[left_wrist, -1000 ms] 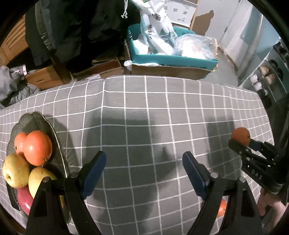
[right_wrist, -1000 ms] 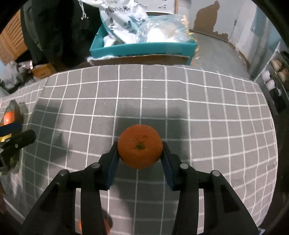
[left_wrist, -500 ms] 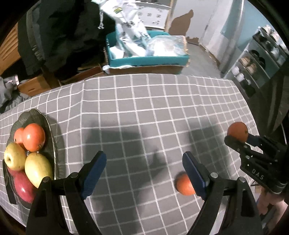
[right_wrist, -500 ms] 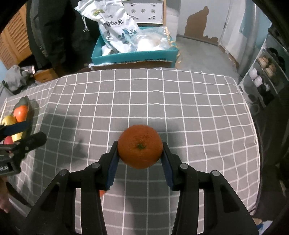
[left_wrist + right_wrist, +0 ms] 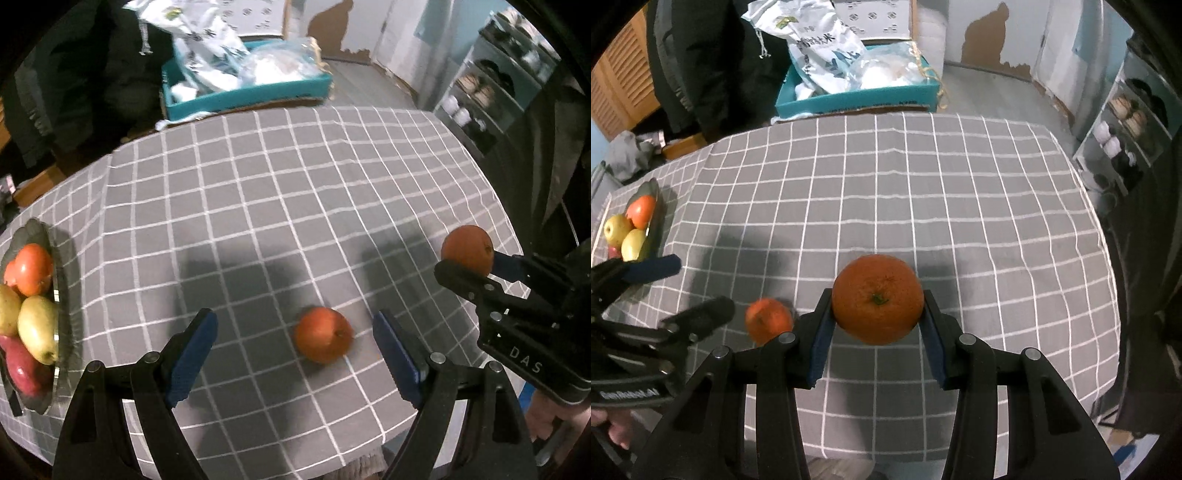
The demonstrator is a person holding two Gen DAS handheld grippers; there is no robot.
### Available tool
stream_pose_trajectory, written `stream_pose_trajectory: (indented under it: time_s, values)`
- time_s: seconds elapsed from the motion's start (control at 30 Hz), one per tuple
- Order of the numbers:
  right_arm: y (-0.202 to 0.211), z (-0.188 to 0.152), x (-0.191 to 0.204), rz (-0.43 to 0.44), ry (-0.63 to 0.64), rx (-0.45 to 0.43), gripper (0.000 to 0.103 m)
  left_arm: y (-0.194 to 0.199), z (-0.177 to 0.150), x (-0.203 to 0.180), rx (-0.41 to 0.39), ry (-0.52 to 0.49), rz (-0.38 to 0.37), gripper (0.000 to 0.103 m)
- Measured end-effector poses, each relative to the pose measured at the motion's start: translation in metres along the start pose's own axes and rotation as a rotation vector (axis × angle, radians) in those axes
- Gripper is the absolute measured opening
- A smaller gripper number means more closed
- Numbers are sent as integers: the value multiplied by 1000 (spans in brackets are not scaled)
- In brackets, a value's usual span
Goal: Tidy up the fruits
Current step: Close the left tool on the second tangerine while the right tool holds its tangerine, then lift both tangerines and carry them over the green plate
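My right gripper [image 5: 877, 330] is shut on an orange [image 5: 878, 299] and holds it above the grey checked tablecloth; the held orange also shows at the right of the left wrist view [image 5: 467, 249]. My left gripper [image 5: 293, 349] is open and empty above the table's near edge. A second orange [image 5: 323, 334] lies on the cloth between its fingers, nearer the right finger; in the right wrist view it [image 5: 768, 319] lies left of my right gripper. A dark plate [image 5: 66, 280] at the far left holds several fruits: an orange-red one [image 5: 33, 273], yellow pears [image 5: 38, 328], a red one [image 5: 20, 373].
A teal box [image 5: 857, 98] with white bags stands beyond the table's far edge. A shoe rack [image 5: 1123, 136] stands at the right. The tablecloth [image 5: 923, 192] drops off at the near and right edges. Dark clothing hangs at the back left.
Both grippers have pulled back and up from the table. The loose orange has come into view between my left gripper's fingers. The right gripper still holds its orange.
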State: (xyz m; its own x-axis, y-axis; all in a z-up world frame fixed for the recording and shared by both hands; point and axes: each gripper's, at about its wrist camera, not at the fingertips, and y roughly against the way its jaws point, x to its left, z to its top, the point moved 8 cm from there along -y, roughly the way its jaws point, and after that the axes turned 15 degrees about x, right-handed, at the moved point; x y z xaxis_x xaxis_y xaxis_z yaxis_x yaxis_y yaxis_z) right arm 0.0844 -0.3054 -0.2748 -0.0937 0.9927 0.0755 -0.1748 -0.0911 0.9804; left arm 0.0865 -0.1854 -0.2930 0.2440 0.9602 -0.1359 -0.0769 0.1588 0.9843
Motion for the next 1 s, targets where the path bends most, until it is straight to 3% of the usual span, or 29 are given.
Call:
stream_pose_trajectory:
  time_s: [0.53,0.7,0.83,1.0]
  values:
    - [-30,-18,-28,31,-63,57,43,-59,-12,-22,122,-34,20,86]
    - [-33,-16,-25,41,-57,61,44,-65,-12,-20,133,-39,23,70]
    - [-34,-14,-22,44,-52,61,44,-69,-15,-21,143,-55,-8,47]
    - [-31,-13,-19,42,-44,50,44,-62,-16,-25,115,-87,21,47]
